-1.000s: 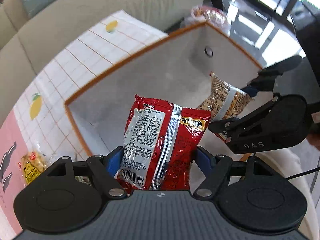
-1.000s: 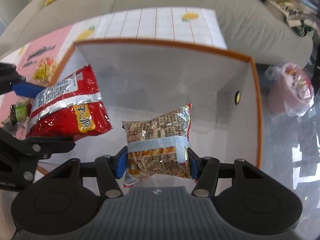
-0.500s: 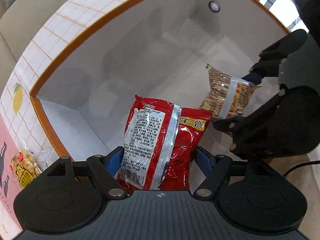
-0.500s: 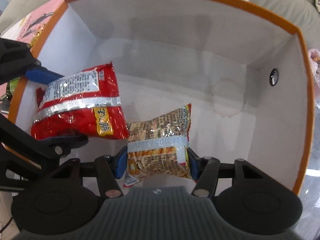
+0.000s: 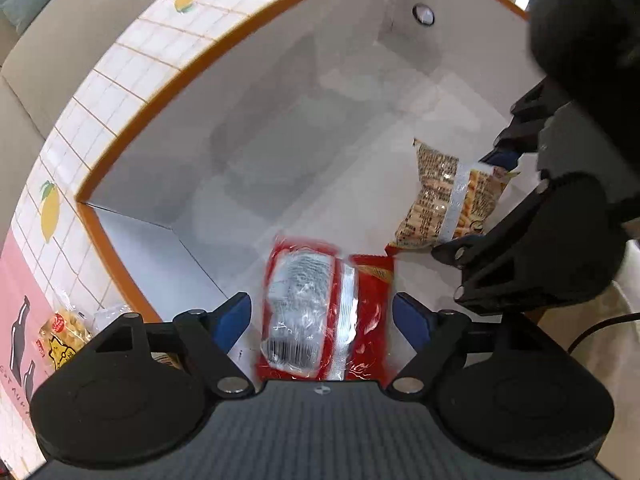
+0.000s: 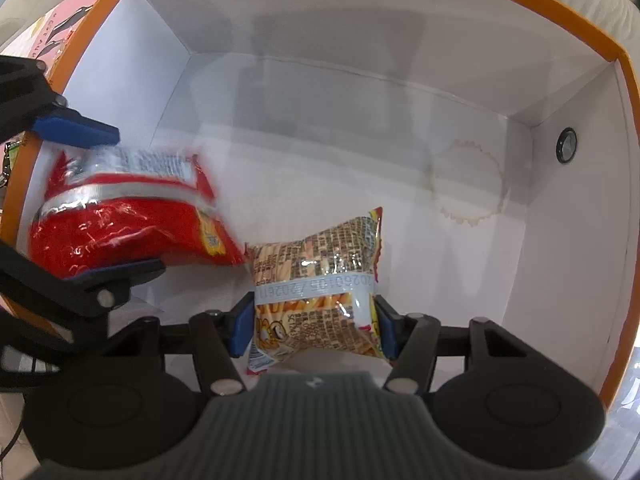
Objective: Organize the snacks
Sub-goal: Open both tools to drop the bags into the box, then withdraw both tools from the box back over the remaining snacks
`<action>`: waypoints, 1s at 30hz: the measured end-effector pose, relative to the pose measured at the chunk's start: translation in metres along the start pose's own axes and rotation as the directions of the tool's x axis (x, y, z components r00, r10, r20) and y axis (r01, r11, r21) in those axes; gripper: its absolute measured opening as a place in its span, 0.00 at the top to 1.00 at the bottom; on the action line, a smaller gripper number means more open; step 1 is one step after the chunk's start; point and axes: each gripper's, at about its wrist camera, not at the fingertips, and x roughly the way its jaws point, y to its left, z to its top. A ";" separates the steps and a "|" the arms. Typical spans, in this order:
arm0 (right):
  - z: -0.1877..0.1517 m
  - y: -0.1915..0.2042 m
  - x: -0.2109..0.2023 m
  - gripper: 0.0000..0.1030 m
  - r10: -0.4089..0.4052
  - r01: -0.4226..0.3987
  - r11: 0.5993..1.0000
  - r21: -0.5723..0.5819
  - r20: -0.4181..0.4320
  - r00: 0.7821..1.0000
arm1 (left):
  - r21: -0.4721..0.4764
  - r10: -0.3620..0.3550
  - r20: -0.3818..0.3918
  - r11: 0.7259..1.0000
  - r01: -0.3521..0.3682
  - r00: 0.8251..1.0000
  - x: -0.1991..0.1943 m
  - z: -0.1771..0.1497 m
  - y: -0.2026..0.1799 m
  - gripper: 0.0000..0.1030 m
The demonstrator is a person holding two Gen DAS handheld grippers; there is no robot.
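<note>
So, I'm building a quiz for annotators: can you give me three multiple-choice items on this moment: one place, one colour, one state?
1. Where is the tan packet?
A. on the sofa
B. inside the box
C. on the pink mat

2. What colour is the box rim?
A. orange
B. blue
C. green

3. How is the left gripper?
A. shut on the red packet
B. shut on nothing
C. open

Answers: B, the tan packet sits between the white walls of the box, clamped by the right gripper. A, orange edging tops every wall. C, the left gripper shows gaps on both sides of the red packet.
</note>
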 end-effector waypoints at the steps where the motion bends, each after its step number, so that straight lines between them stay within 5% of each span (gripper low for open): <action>1: 0.000 0.000 0.000 0.44 -0.004 0.004 1.000 -0.001 0.001 1.000 | -0.005 0.001 0.013 1.000 -0.001 1.000 -0.004 -0.001 0.001 0.08; 15: 0.001 0.023 0.007 0.39 -0.084 0.084 0.996 0.008 -0.022 0.996 | -0.139 -0.001 0.128 0.990 0.019 0.992 -0.046 -0.031 0.014 0.08; 20: 0.005 0.031 0.000 0.22 -0.110 0.110 0.994 0.012 -0.029 0.994 | -0.161 0.011 0.151 0.987 0.014 0.988 -0.059 -0.039 0.018 0.10; 30: -0.008 0.056 -0.040 0.12 -0.207 0.209 0.978 -0.008 0.100 0.973 | -0.220 0.025 0.277 0.975 0.038 0.961 -0.100 -0.072 0.016 0.11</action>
